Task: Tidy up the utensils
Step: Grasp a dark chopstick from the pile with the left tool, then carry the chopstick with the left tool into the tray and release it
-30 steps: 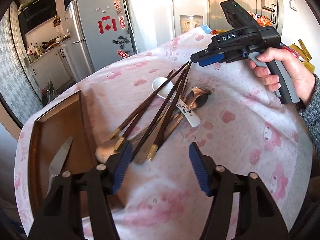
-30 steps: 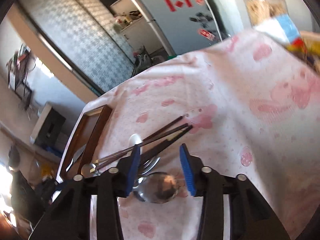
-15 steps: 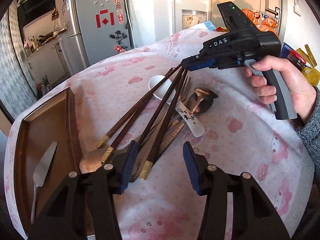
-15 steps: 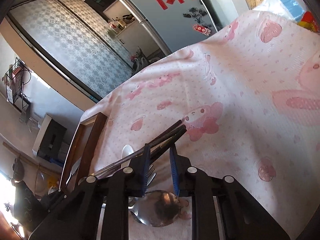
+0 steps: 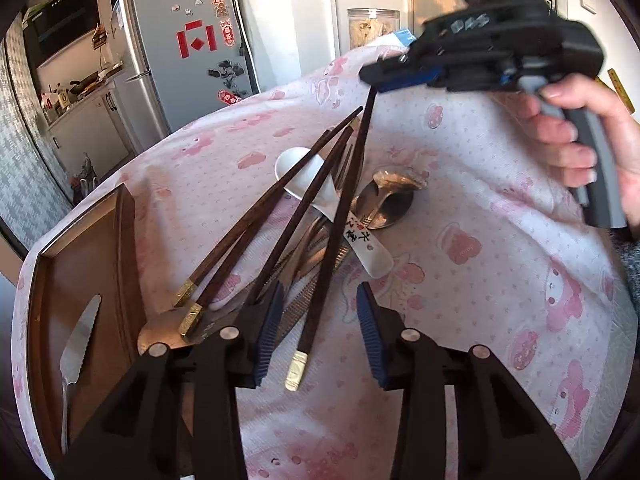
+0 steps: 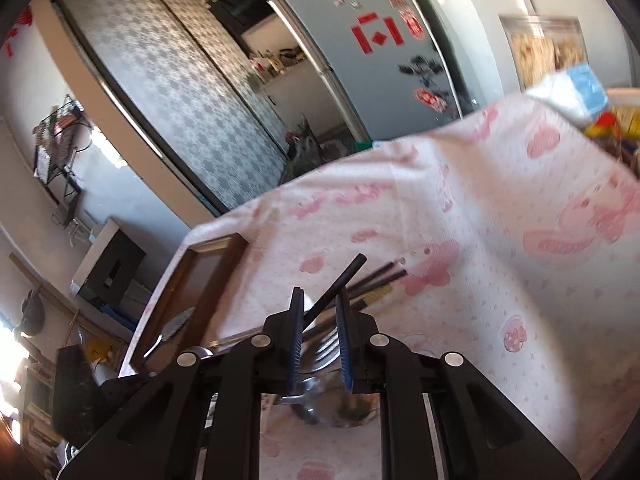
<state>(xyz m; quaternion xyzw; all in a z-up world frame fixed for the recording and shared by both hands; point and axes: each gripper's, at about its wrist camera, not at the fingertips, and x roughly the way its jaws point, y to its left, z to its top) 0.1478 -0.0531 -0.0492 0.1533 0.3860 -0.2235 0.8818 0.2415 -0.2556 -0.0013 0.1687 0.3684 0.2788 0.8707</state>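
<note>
I work over a worktop (image 5: 500,208) draped in a pink-patterned cloth, with a wooden tray (image 5: 80,248) at its left edge holding a serrated knife (image 5: 78,344). The utensil pile lies mid-cloth: dark chopsticks fanned over a white ceramic spoon (image 5: 316,188), a fork and a metal spoon (image 5: 390,200).

My right tool (image 5: 370,78) is clenched on the far tip of one chopstick (image 5: 336,240), that end raised and the capped near end low. My left tool (image 5: 320,332) has just been closing and straddles the near end; the pads do not press it yet.

To do this step well, I judge: centre the shaft between the left pads, close just above the cap, then carry it level to the tray.
</note>
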